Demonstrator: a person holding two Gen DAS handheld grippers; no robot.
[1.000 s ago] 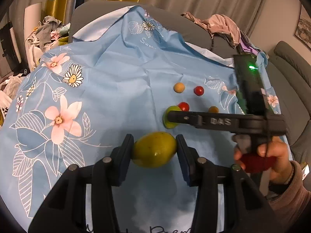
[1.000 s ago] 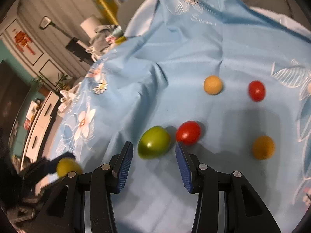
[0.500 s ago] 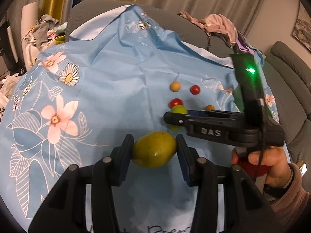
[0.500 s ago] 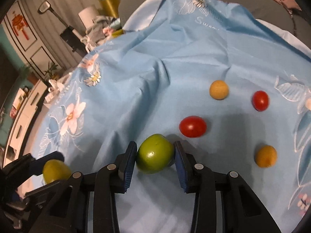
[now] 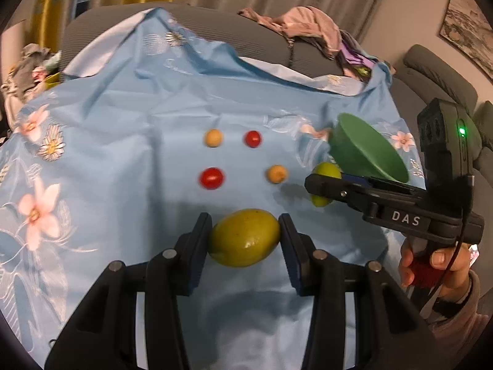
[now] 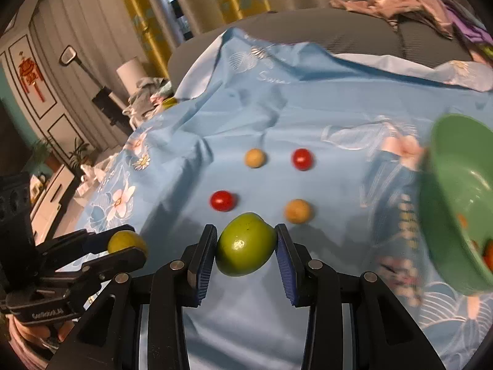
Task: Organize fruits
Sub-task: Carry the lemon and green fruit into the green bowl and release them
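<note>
Fruits: 4 small ones lie beside green bowl on cloth.

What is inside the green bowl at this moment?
In the green bowl, small red and orange fruits show near the bottom; the frame edge cuts off the rest, so no count.

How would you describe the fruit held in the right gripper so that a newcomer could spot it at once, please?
Start at the blue floral cloth, where four small round fruits lie in a square. Just in front of them, lifted between the blue pads of the right gripper, is the green fruit. It is greener and rounder than the yellowish oval fruit in the left gripper.
</note>
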